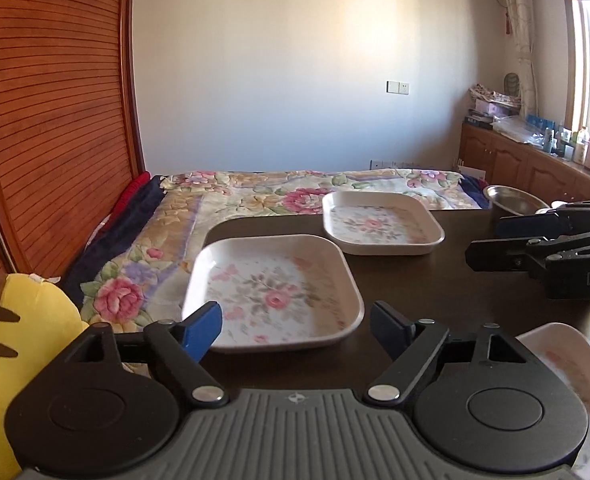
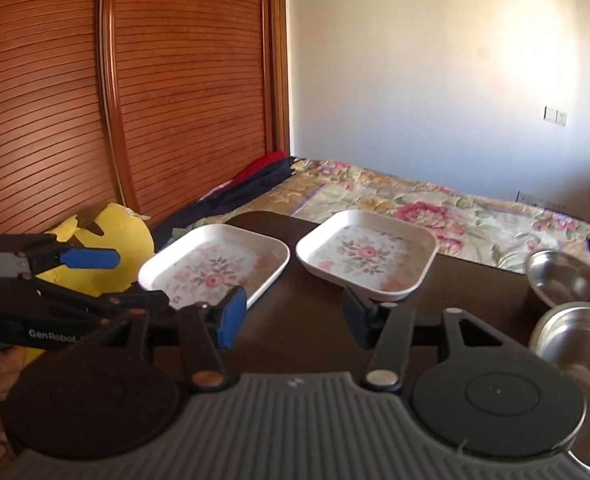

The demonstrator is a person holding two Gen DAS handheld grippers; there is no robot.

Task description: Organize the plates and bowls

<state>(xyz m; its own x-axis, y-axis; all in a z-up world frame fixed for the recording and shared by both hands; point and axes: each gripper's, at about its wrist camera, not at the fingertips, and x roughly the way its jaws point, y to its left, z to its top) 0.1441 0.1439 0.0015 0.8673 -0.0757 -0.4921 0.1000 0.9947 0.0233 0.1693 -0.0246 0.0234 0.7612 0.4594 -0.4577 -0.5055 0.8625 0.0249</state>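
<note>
With both grippers, left [image 1: 295,330] and right [image 2: 293,316], held wide and empty, the near plate [image 1: 273,292] by the tabletop's left edge looks light, stiff and slippery, so it is best pinched at its raised rim.

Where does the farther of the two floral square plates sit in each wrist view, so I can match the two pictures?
Left wrist: farther floral plate sits right of centre, at the table's far edge, beyond the nearer plate.
Right wrist: same plate sits centre-right, right of the other plate.
Shared landmark: the floral bedspread behind the table.

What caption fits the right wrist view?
Open right gripper hovers over dark table facing two floral square plates, steel bowls at right.
</note>
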